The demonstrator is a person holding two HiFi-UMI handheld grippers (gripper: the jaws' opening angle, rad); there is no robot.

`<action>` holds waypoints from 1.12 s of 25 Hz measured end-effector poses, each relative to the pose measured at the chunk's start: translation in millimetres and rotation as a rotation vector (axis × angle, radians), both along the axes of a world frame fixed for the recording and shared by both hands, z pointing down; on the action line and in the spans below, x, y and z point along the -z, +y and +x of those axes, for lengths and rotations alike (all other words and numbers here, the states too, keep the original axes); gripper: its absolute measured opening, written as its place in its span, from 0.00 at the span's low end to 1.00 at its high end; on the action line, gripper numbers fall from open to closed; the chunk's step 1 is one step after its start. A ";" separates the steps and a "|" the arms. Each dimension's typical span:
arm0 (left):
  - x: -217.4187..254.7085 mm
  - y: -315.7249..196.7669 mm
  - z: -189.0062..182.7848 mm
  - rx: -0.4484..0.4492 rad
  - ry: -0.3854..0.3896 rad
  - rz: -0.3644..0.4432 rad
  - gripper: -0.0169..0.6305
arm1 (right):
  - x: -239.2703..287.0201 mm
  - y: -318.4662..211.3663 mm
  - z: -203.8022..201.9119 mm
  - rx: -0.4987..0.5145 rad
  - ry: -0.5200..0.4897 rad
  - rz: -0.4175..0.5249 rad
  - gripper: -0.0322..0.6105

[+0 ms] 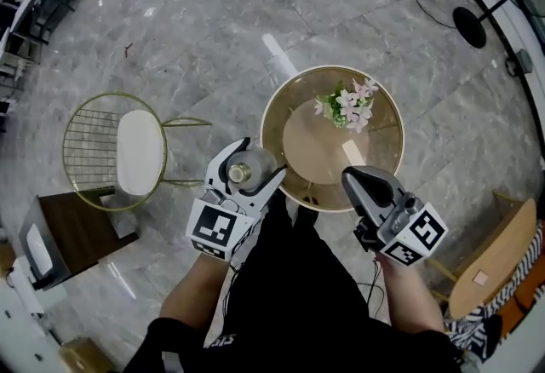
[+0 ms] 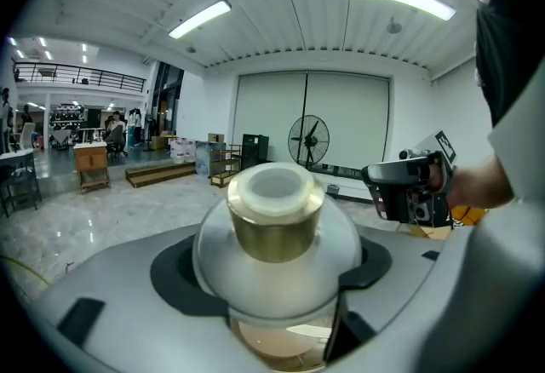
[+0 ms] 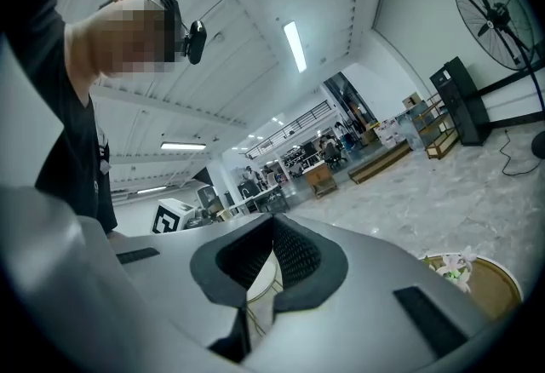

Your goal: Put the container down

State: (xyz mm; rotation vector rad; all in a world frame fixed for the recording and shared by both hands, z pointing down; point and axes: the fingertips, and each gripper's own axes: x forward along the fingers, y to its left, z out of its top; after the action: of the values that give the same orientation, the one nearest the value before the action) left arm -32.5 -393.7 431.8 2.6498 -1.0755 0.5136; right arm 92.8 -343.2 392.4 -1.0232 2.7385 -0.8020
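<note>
The container (image 1: 241,171) is a round frosted-glass jar with a gold neck. My left gripper (image 1: 258,162) is shut on it and holds it in the air just left of the round table (image 1: 387,160). In the left gripper view the container (image 2: 274,235) fills the middle between both grey fingers (image 2: 111,303), neck pointing toward the camera. My right gripper (image 1: 352,177) hangs over the table's near rim with its jaws together and nothing in them. In the right gripper view its ribbed black pads (image 3: 294,256) meet.
A bunch of pale flowers (image 1: 347,106) stands on the table's far side. A gold wire chair (image 1: 115,150) with a white seat is at the left, a dark wooden side table (image 1: 72,235) below it. A light wooden piece (image 1: 494,256) lies at right.
</note>
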 end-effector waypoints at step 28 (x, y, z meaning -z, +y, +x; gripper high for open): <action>-283.1 -66.1 -3.2 0.008 -0.056 -0.116 0.56 | -249.4 -67.9 -37.5 0.076 0.082 -0.168 0.07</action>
State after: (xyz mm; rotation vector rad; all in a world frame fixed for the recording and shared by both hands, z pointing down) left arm -35.6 -459.9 715.0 2.5439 -1.0382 0.6329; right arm 55.3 -411.1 641.8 -1.0070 2.8340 -1.0405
